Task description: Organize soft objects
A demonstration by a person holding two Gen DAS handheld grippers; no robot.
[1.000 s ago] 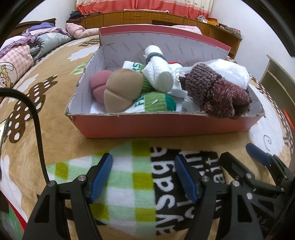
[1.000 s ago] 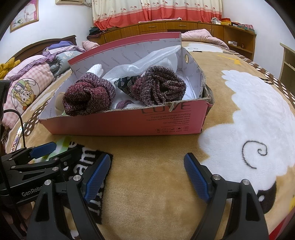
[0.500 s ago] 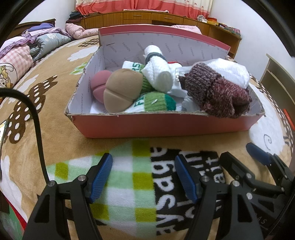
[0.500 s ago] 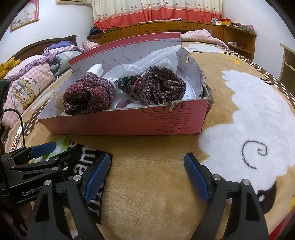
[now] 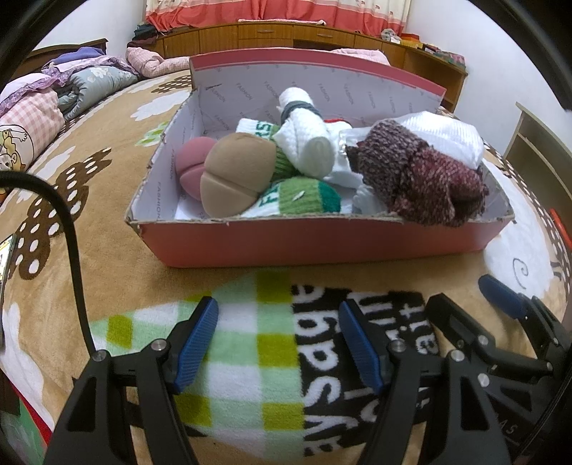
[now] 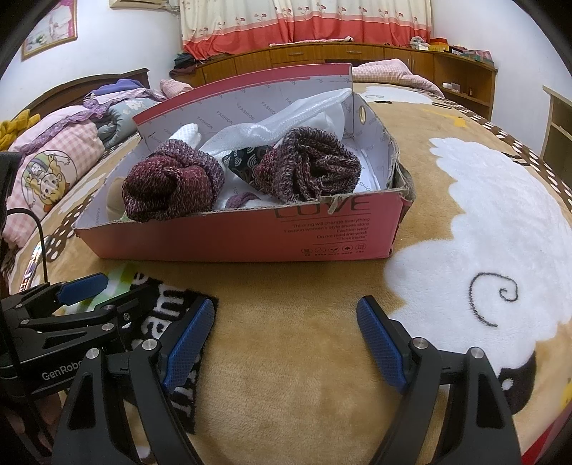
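Lying flat on the brown blanket (image 5: 107, 229), just in front of the pink shoebox (image 5: 321, 243): a fleece cloth (image 5: 250, 343), half green-and-white checks, half black with white lettering, its black end also showing in the right wrist view (image 6: 186, 379). Hovering right over that cloth, jaws standing well apart and gripping nothing, blue pads (image 5: 196, 343) straddling the seam between checks and lettering: the left gripper (image 5: 279, 343); whether the tips are touching the fleece, impossible to tell. Sitting just beside it on the bare blanket, jaws also spread wide with nothing between them: the right gripper (image 6: 286, 343), its left pad (image 6: 187, 348) overlapping the cloth's black edge in that view. Filling the box behind: a tan rolled bundle (image 5: 236, 182) leaning against a pink one (image 5: 189, 171), green-and-white rolled socks (image 5: 304, 196), a white rolled towel (image 5: 304, 146) banded with a dark tie, a maroon knit bundle (image 5: 422, 182) spilling over the front wall, a second maroon knit bundle (image 6: 307, 168) at the box's right end, and white mesh fabric (image 6: 286, 121) draping behind them. Standing upright along the box's far side: its lid (image 5: 321, 86). Trailing across the blanket at the left: a black cable (image 5: 71, 229). Piling up farther off, at the bed's head: quilts and pillows (image 6: 60, 164), with wooden cabinets (image 6: 321, 57) and red-banded curtains (image 6: 304, 25) lining the wall beyond.
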